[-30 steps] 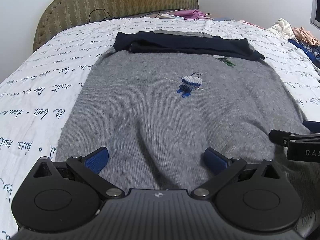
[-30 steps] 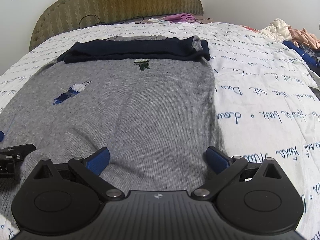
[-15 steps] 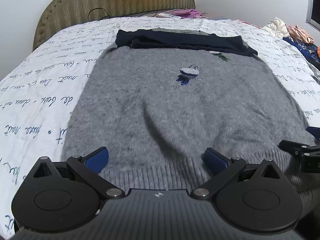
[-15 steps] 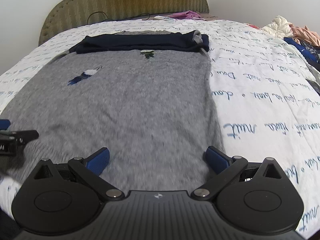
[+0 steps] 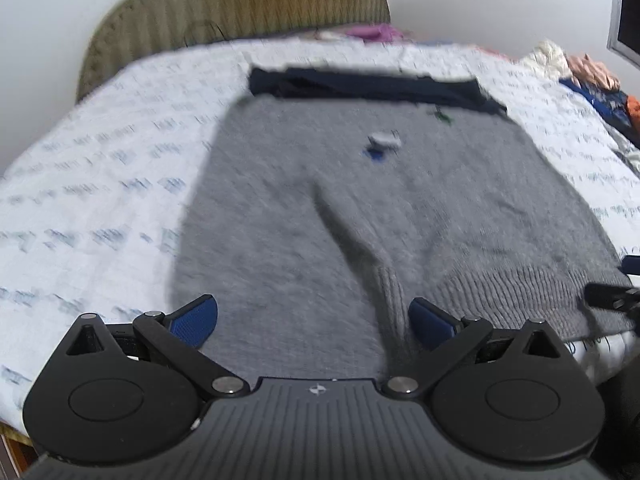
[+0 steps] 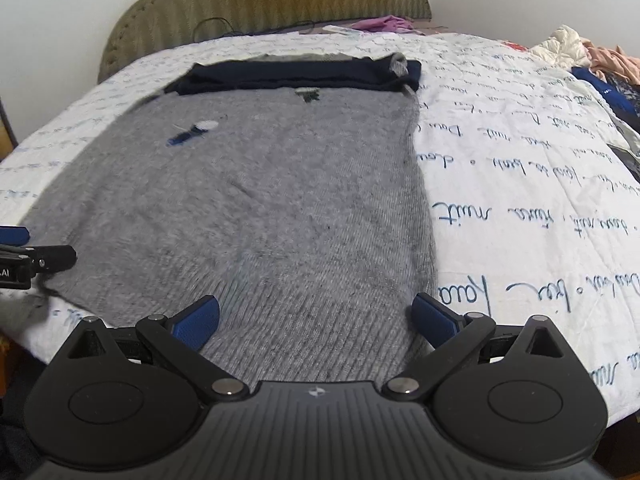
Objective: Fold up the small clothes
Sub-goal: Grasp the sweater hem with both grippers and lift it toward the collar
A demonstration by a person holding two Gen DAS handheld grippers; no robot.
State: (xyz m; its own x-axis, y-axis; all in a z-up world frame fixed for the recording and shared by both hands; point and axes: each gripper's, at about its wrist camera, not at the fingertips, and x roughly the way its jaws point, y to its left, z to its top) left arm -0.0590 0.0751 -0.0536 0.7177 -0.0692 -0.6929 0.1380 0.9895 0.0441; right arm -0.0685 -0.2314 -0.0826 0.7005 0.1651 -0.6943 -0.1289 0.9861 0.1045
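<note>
A grey knit sweater (image 5: 360, 208) (image 6: 256, 200) with a small blue and white motif lies flat on the bed, its navy sleeves (image 6: 296, 74) folded across the far end. Its ribbed hem lies at the near bed edge. My left gripper (image 5: 314, 320) is open over the left part of the hem, beside a raised crease. My right gripper (image 6: 316, 320) is open over the right part of the hem. Each gripper's fingertip shows at the edge of the other's view. The left wrist view is blurred.
The bed (image 6: 520, 184) has a white cover with blue script and an olive headboard (image 6: 264, 0). A pile of loose clothes (image 6: 600, 64) lies at the far right. A pink garment (image 6: 380, 22) lies by the headboard. The bed's near edge is just below the grippers.
Both grippers have drawn back toward the near bed edge, from over the sweater's body to its ribbed hem. Both stay open. The sweater has not visibly shifted.
</note>
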